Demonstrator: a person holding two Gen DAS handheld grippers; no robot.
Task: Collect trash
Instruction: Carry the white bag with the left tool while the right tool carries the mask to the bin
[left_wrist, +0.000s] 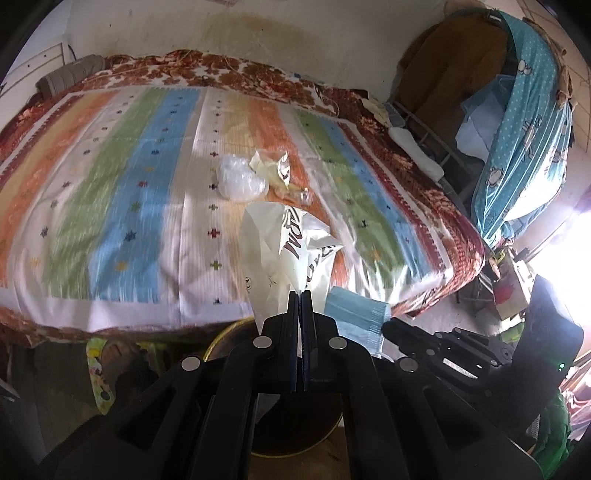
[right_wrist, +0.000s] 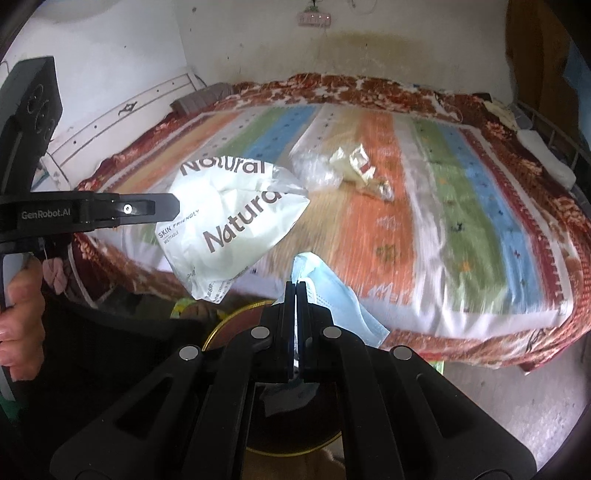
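Observation:
My left gripper is shut on a white plastic wrapper printed "Natural", held above the near edge of the bed. The same wrapper hangs from the left gripper's fingers in the right wrist view. My right gripper is shut on a light blue face mask, which also shows in the left wrist view as a blue mask. Below both grippers sits a round dark bin with a gold rim. On the bed lie a clear crumpled plastic bag and a yellowish crumpled wrapper.
The bed carries a striped sheet over a red-brown floral blanket. A rack with hanging clothes and a blue dotted cloth stands to the right of the bed. A person's hand grips the left tool's handle.

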